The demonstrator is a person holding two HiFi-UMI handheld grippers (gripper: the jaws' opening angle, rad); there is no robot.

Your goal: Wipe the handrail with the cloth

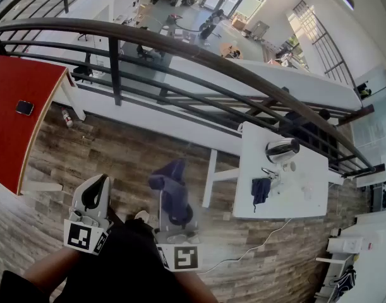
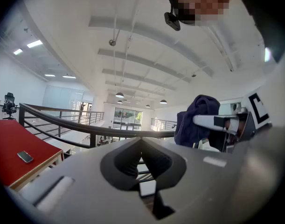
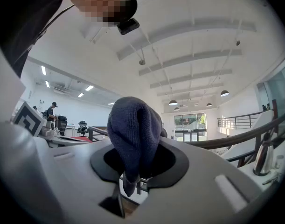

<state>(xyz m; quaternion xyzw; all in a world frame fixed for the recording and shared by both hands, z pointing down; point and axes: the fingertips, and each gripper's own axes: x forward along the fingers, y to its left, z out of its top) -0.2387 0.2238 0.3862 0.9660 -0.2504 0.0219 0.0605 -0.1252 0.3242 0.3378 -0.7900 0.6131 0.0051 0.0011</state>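
The dark metal handrail [image 1: 199, 52] curves from the upper left down to the right, well ahead of both grippers. My right gripper [image 1: 174, 177] is shut on a dark blue cloth [image 1: 170, 180] that bunches up over its jaws; in the right gripper view the cloth [image 3: 134, 132] fills the gap between them. My left gripper [image 1: 102, 180] is held beside it, jaws shut with nothing in them, the tips meeting in the left gripper view [image 2: 141, 140]. Both are held low, near the person's body and above the wooden floor. The handrail [image 2: 81, 124] runs behind the left jaws.
A white table [image 1: 306, 197] to the right carries a metal kettle [image 1: 282, 149] and another dark cloth [image 1: 261, 190]. A red table [image 1: 19, 128] with a phone [image 1: 24, 108] stands at the left. A white cable [image 1: 249, 250] trails on the floor.
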